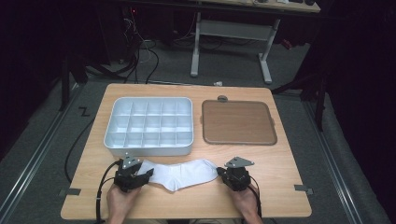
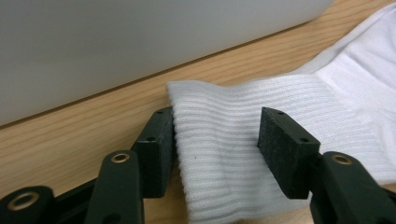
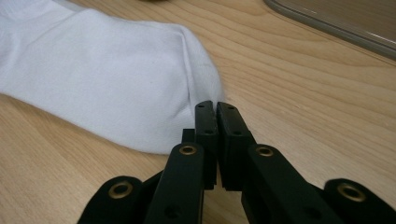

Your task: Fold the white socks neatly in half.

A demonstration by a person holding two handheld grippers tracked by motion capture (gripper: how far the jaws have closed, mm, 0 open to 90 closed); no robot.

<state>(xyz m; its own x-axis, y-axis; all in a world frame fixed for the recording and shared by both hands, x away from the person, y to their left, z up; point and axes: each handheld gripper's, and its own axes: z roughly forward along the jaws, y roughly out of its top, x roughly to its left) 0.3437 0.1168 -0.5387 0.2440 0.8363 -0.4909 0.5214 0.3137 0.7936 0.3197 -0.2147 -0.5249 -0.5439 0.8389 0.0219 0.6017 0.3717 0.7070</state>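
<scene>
Straddling cuff: left tongs are gaping around the sock, lower centre, readying a pinch.
Right tongs: sitting closed, empty, at the toe.

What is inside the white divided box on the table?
The white divided box appears empty: the compartments seen from above show bare white floors. Its near wall hides a little of the front row's floors. The sock lies outside, on the table.
</scene>
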